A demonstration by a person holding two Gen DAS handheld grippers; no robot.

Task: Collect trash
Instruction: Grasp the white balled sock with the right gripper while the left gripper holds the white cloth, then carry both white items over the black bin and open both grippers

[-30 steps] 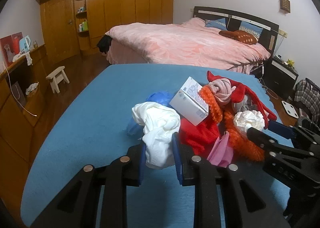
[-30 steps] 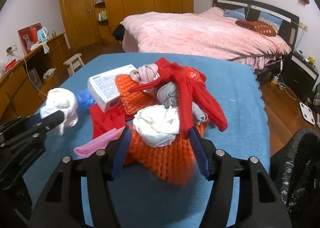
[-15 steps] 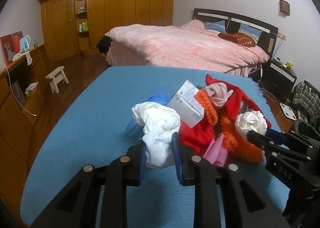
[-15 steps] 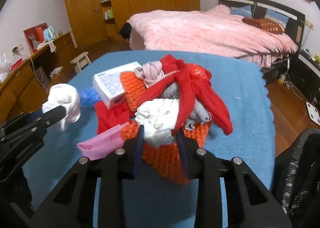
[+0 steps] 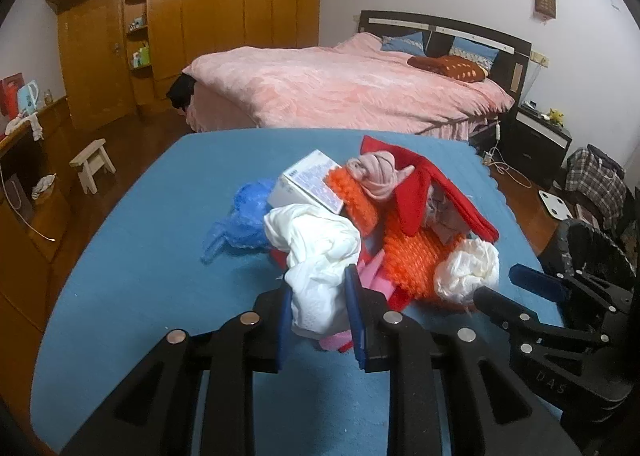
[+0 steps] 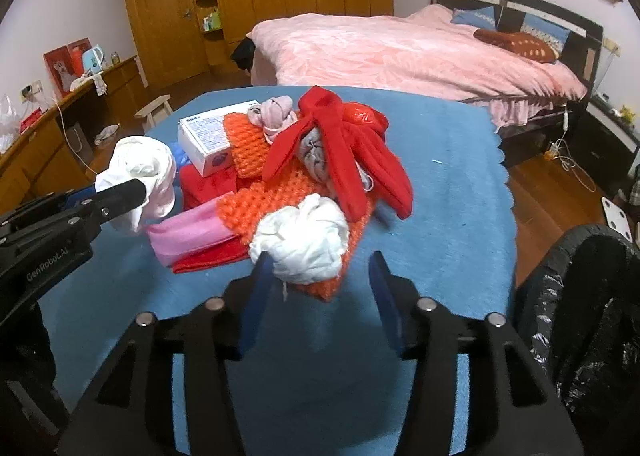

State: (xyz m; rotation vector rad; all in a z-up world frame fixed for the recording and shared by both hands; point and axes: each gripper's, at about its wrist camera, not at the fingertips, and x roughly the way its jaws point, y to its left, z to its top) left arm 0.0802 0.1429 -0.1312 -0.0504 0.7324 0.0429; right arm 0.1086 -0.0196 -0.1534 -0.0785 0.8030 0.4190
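Left wrist view: left claw (image 5: 318,302) clenched on a crumpled white tissue wad (image 5: 320,252), blue pads pressed into both flanks, the wad bulging above and hanging below the pads, apparently lifted clear of the blue-covered desk (image 5: 144,268). Right wrist view: right claw (image 6: 320,276) jaws opening; a second balled white paper wad (image 6: 304,244) sits between the tips, touching the left pad or nearly so, with a clear gap to the right pad, so it is not gripped. This ball rests on the near edge of an orange knitted cloth (image 6: 272,191), part of a heap with a red fabric strip (image 6: 352,159), a pink folded sheet (image 6: 188,232), a white printed carton (image 6: 208,135) and a crumpled blue plastic bag (image 5: 240,215). A black-lined trash bin (image 6: 592,296) stands just off the desk's right edge. Handling judgement: both wads are light, soft and compressible; they give under the pads rather than slip, and there is no breakage risk. Best hold is across the widest part of the ball, squeezing well in, since a shallow pinch may catch only a loose fold. Risk with the second ball: the knit beneath has open loops and may snag or lift along with it, so approach from above, keeping pads off the cloth.
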